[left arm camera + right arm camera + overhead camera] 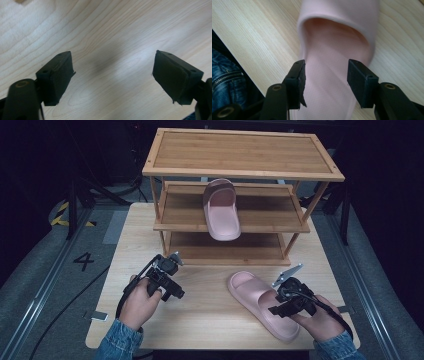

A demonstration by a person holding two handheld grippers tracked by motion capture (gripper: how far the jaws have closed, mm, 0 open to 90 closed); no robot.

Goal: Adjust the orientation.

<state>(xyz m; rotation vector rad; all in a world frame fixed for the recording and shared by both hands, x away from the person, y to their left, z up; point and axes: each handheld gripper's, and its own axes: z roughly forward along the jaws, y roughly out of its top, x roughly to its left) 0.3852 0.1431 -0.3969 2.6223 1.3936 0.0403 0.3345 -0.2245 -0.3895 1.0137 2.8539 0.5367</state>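
A pink slipper [257, 302] lies on the light wooden table [200, 320] at the front right, its toe toward the rack. My right gripper [289, 296] hovers over its heel half. In the right gripper view the open jaws [325, 75] stand over the footbed of the slipper [334, 45], and the pads do not press on it. A second pink slipper [221, 210] rests on the middle shelf of the wooden shoe rack [240, 152]. My left gripper [167, 276] is at the front left, open [112, 77] close above bare tabletop, nothing between its jaws.
The three-tier rack takes up the back of the table; its top and bottom shelves are bare. Bare tabletop lies between the two hands. Denim sleeves come in from the bottom edge. Dark floor, rails and cables surround the table.
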